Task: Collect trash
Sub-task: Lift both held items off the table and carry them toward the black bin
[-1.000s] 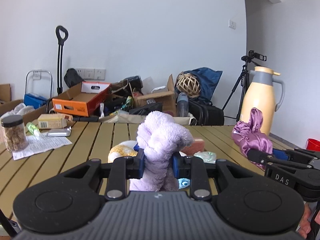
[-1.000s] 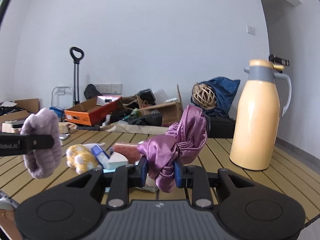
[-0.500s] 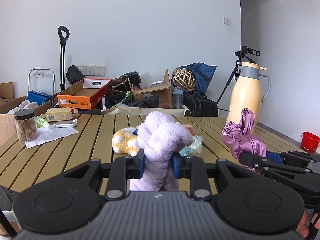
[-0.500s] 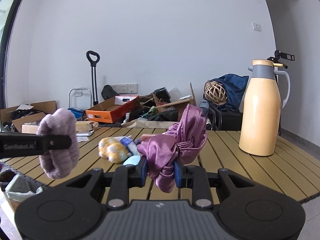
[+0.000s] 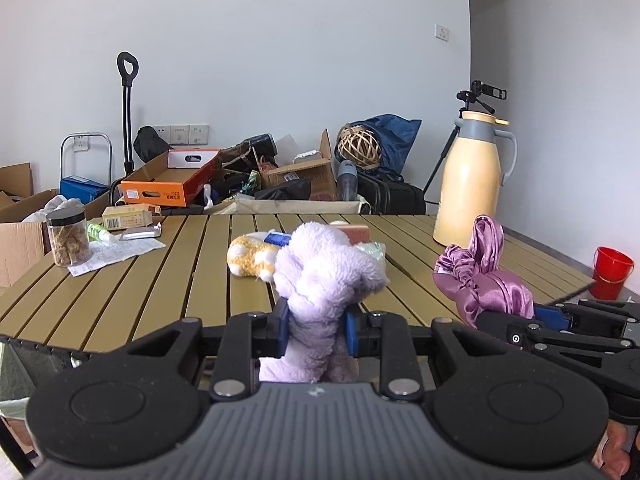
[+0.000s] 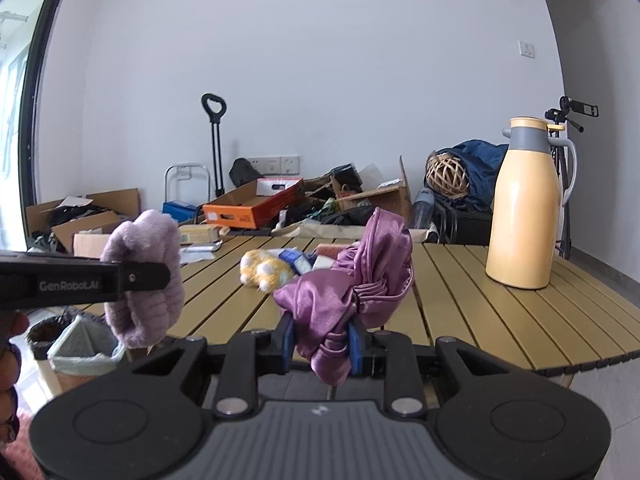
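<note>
Tabletop (image 5: 168, 300) not yet cleared: thermos (image 6: 524, 208) at far right edge, yellow plush toy (image 6: 266, 272) and small boxes mid-tabletop. Lined bin (image 6: 86, 354) on floor, left. Our left tool (image 5: 316, 326) clamps lilac fluffy scrunchie (image 5: 324, 276); right tool (image 6: 322, 344) clamps purple satin scrunchie (image 6: 352, 280). Neither dropped yet.

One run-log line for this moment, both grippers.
left gripper: shut on fuzzy scrunchie | right gripper: shut on satin scrunchie | bin: lower left

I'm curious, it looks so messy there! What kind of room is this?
Probably a spare room used for storage and filming. Cardboard boxes and bags pile against the wall, a camera on a tripod stands in the corner, and a slatted folding table fills the middle.
</note>
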Tool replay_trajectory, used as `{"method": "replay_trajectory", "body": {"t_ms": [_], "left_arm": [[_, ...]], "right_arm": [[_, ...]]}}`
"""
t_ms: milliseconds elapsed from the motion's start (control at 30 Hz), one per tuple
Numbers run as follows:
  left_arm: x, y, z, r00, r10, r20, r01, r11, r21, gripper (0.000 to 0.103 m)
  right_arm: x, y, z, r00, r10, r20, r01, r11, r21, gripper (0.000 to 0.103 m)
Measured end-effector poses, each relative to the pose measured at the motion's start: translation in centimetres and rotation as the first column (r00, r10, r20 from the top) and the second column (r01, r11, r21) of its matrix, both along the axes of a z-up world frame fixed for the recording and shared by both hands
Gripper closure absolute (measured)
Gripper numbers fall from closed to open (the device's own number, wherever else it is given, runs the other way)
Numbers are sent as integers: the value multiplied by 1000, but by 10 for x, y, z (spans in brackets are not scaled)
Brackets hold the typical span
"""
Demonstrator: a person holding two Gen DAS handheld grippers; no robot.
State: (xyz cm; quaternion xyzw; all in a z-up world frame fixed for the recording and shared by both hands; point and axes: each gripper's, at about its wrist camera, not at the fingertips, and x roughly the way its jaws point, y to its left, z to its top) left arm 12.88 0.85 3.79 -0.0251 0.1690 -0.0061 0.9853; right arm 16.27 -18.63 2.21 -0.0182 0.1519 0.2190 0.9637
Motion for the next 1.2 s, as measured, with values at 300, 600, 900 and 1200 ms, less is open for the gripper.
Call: {"method": "replay_trajectory", "body": {"t_ms": [300,600,900,1200], "left_arm": [[-32,-3,-11,998,-21,-51,22,1000,15,77],[-56,-9,-33,991,-43,-126,47,998,34,77],[-70,-7,-51,980,-46,-193,55,998,39,77],[-67,-1,-77,954,-44,-296,52,999,17,77]], "right_arm": [[-38,-8,-12,997,23,-76,-24,1000,-13,78],[-62,-4,-24,988,69,-139,-73,997,-23,78],[-78,5,-42,975,97,-202,-108,993,-43,78],[-79,10,-59,957,97,-275,-118,991,-60,78]]}}
